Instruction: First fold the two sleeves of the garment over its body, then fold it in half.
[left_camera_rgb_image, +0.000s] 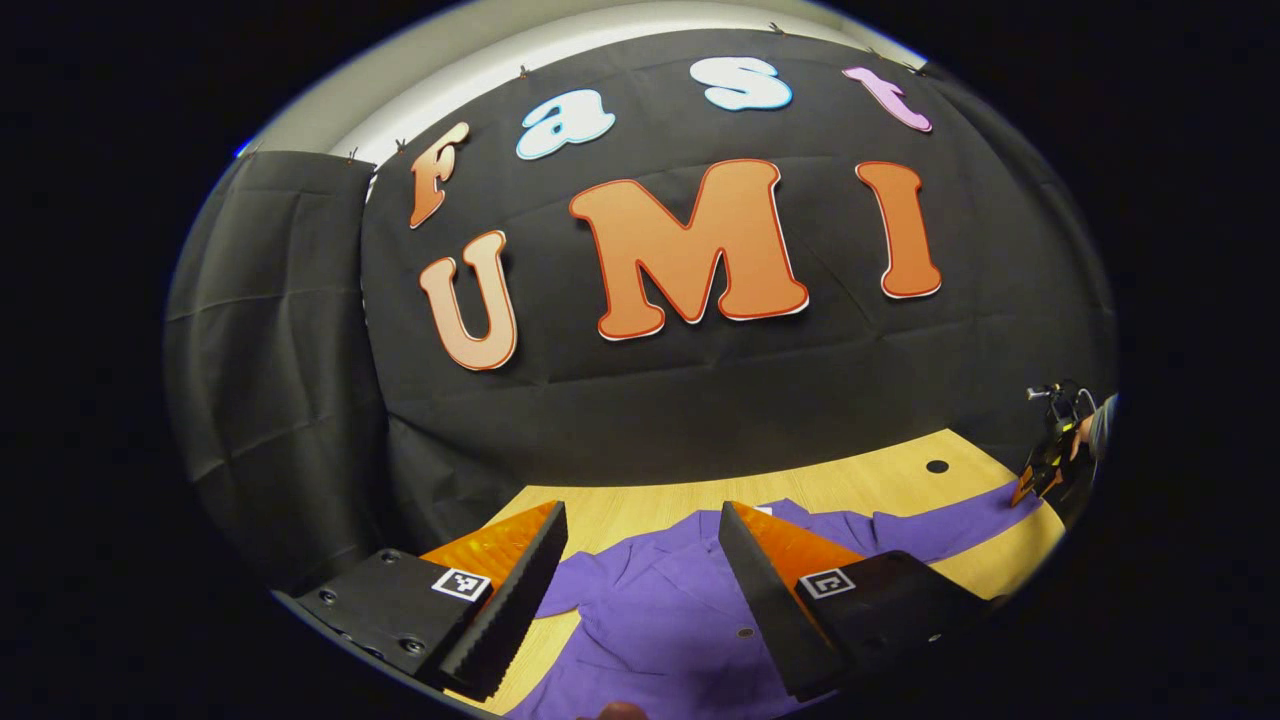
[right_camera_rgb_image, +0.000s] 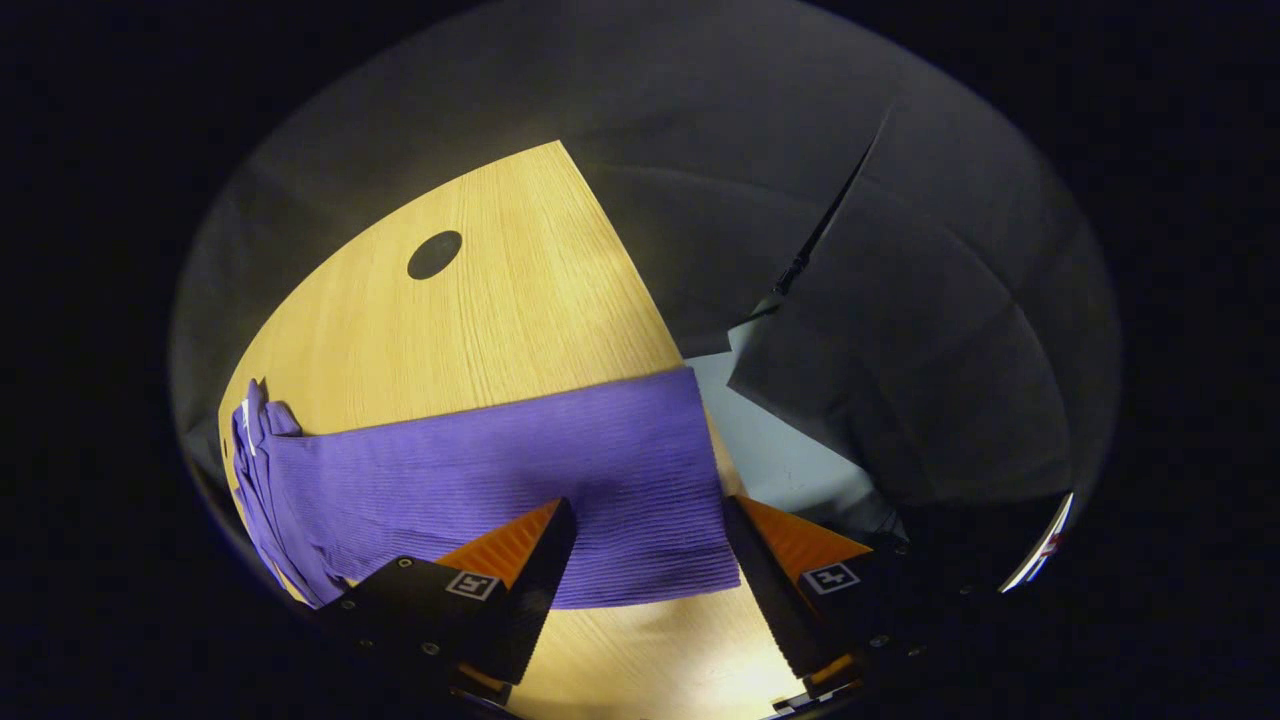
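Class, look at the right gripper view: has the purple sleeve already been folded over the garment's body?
No. The sleeve lies stretched flat across the wooden table, with the right tool open over its cuff end.

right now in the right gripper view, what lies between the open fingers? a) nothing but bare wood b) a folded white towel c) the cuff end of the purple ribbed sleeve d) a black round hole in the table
c: the purple ribbed sleeve lies flat on the light wooden table, its cuff end reaching between the right gripper's spread fingers, not yet pinched.

garment (left_camera_rgb_image: 660, 600): flat on tabletop (left_camera_rgb_image: 620, 510)
sleeve (right_camera_rgb_image: 520, 470): stretched across tabletop to its edge
hole (right_camera_rgb_image: 434, 254): in tabletop behind sleeve
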